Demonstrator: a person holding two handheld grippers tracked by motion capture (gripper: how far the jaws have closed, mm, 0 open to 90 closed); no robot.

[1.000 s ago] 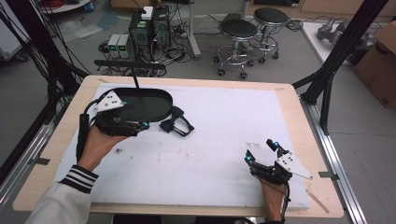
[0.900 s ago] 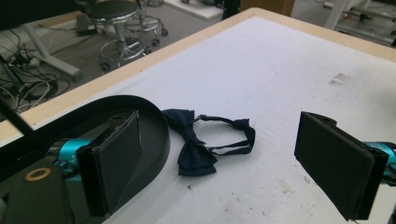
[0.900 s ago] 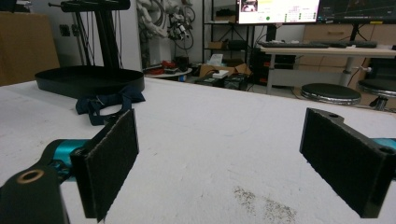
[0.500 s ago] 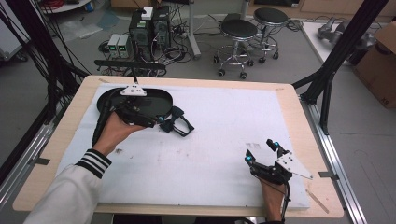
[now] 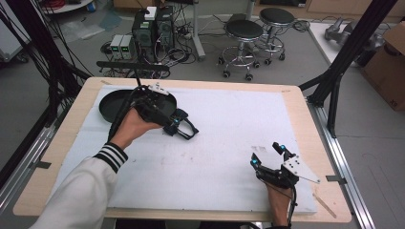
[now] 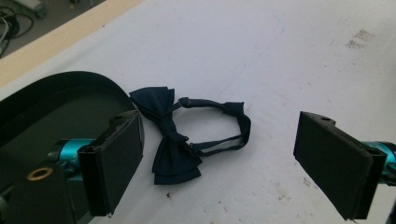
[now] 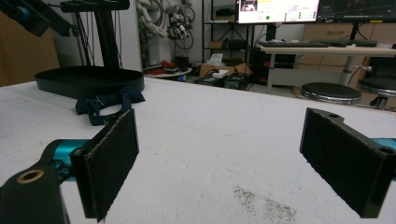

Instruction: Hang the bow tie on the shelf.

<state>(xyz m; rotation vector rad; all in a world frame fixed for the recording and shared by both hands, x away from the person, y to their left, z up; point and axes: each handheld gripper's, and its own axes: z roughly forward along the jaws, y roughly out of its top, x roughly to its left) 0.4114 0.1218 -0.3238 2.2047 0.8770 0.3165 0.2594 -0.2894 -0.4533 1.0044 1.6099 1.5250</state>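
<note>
white mat, left gripper spread above bow tie, partly hidden overhead, right gripper spread, black tray

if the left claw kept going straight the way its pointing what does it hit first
Most likely the dark bow tie: it lies on the white mat between the open jaws of the left claw, just ahead. The black tray sits off to one side. Depth is uncertain.
</note>
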